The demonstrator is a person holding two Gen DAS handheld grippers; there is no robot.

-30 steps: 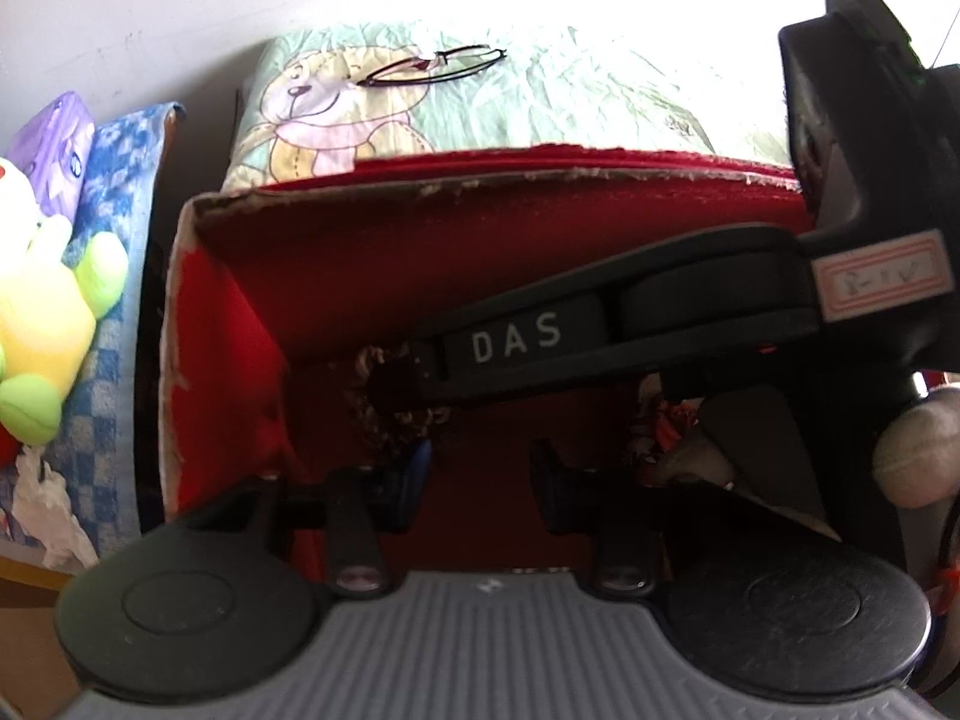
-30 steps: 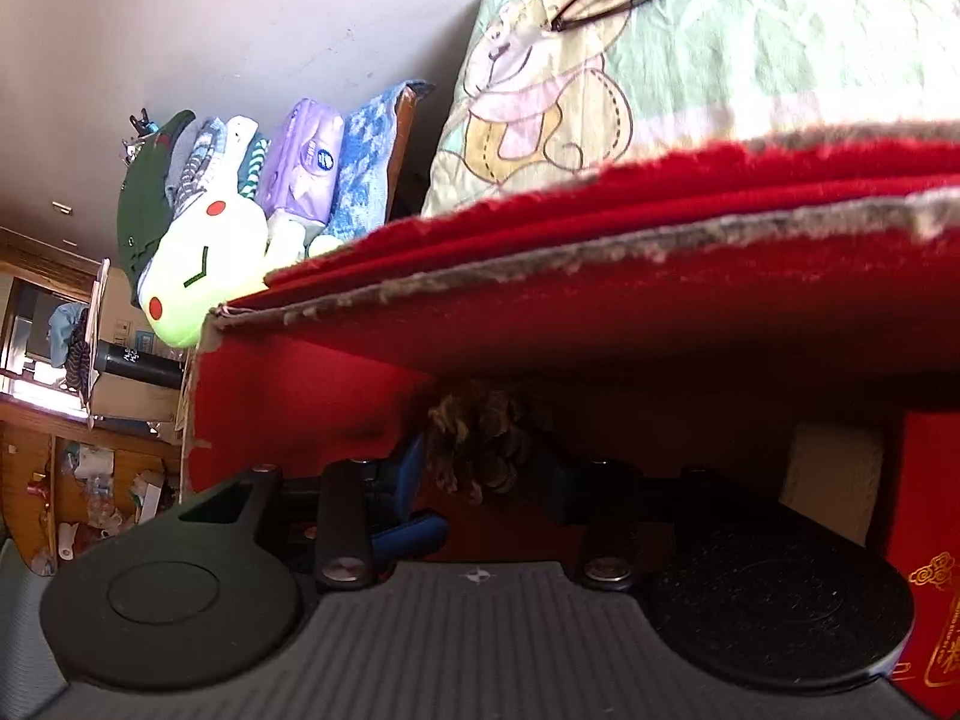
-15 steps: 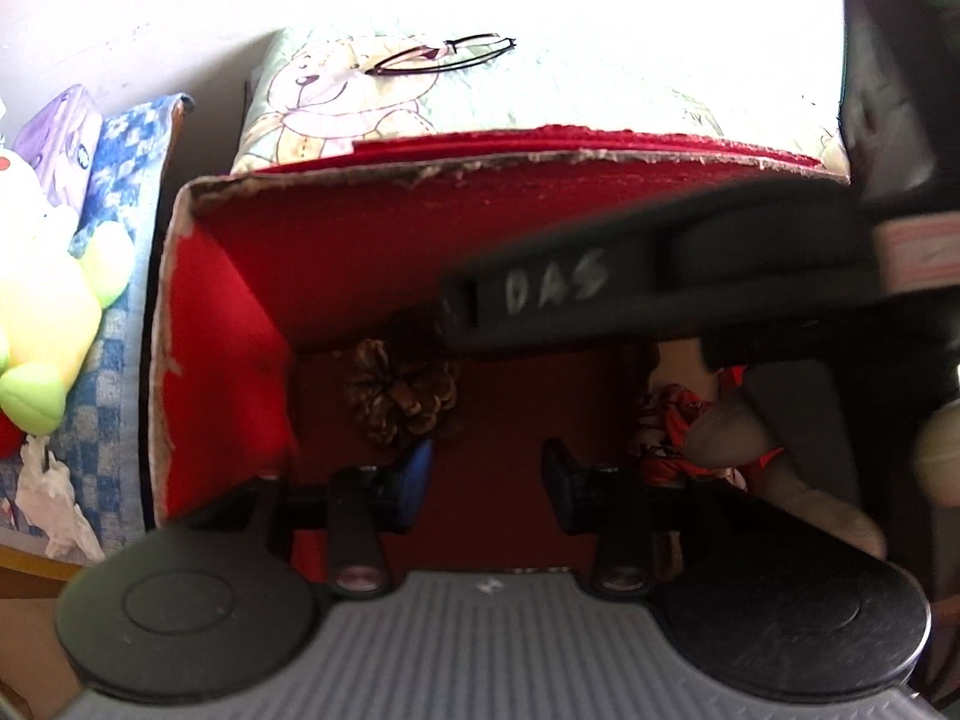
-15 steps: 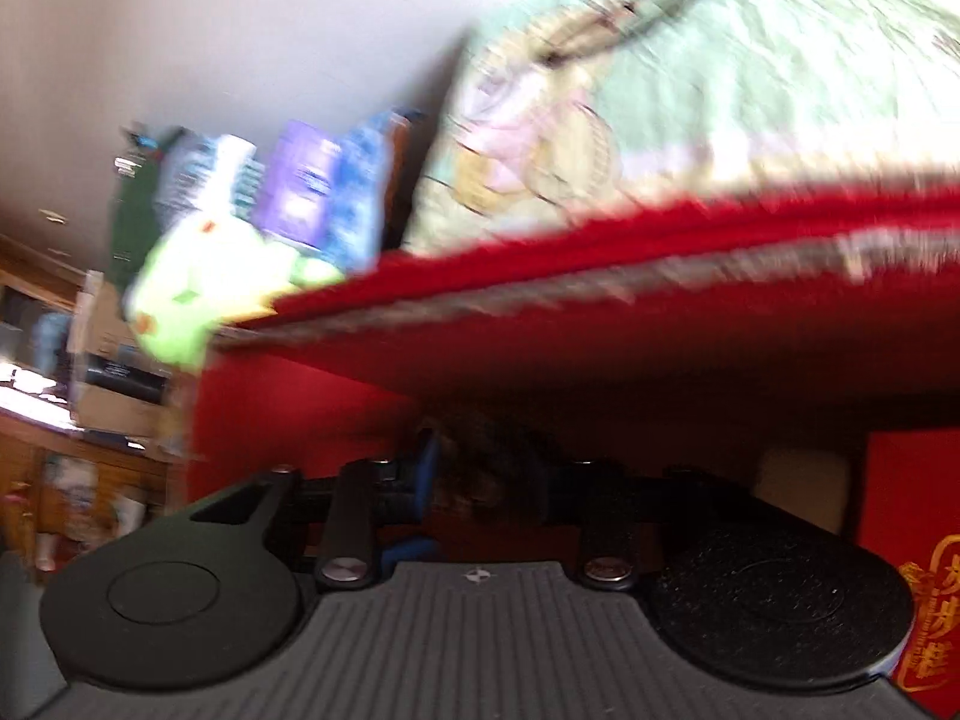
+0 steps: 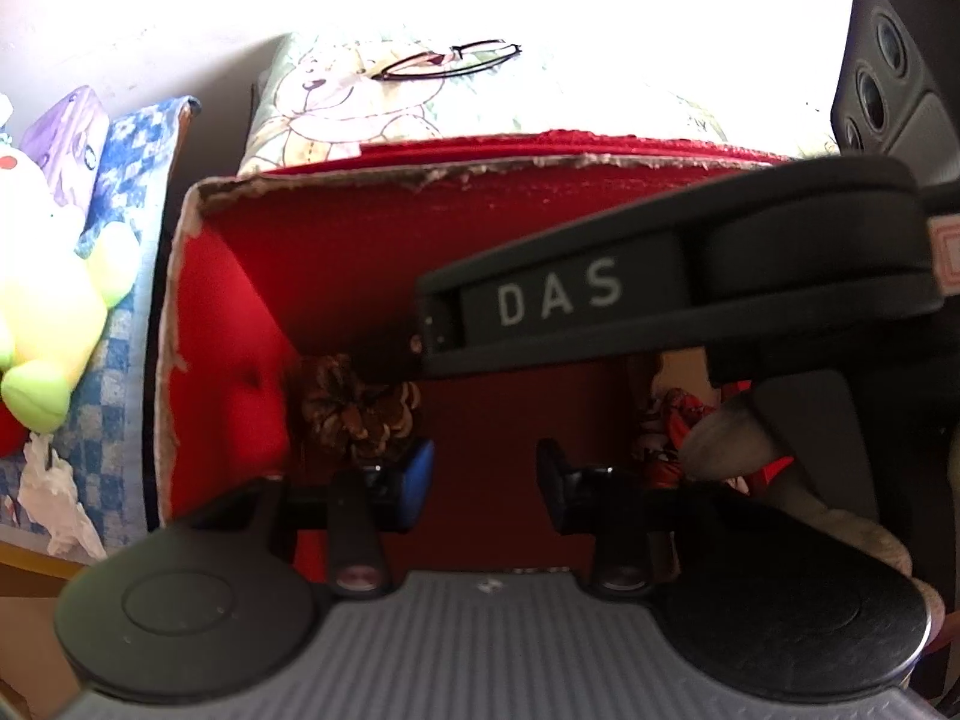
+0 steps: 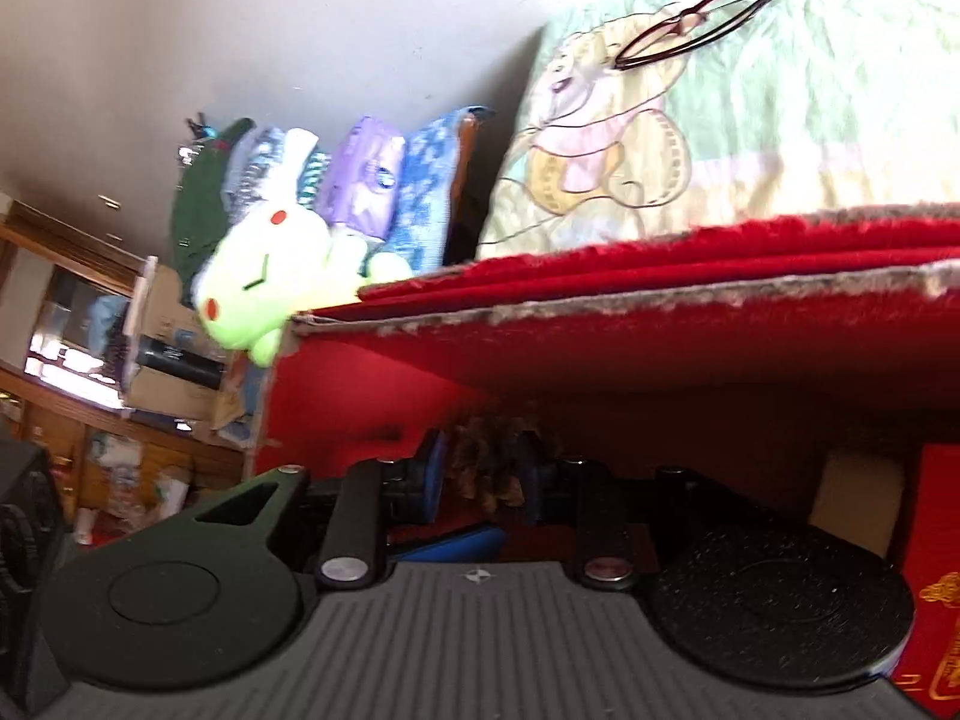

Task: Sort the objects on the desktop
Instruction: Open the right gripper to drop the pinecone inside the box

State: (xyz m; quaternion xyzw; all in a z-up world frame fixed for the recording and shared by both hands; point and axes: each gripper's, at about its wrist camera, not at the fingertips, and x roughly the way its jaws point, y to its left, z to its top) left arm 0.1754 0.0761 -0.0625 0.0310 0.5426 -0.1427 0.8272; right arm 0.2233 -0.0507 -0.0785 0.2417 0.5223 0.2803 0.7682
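A red box with frayed rims fills both views. A brown pine cone lies on its floor near the left wall. My left gripper is open and empty above the box floor, to the right of the cone. The right gripper's black body marked DAS crosses the left wrist view above the box. In the right wrist view my right gripper is open, its jaws on either side of the pine cone without clearly pinching it.
Eyeglasses lie on a bear-print pillow behind the box. A green plush toy and blue cloth sit to the left. A patterned red-and-white item lies at the box's right. A red packet stands at right.
The right gripper has drawn back to the right and up from the pine cone, which stays on the box floor. The left gripper has hardly moved.
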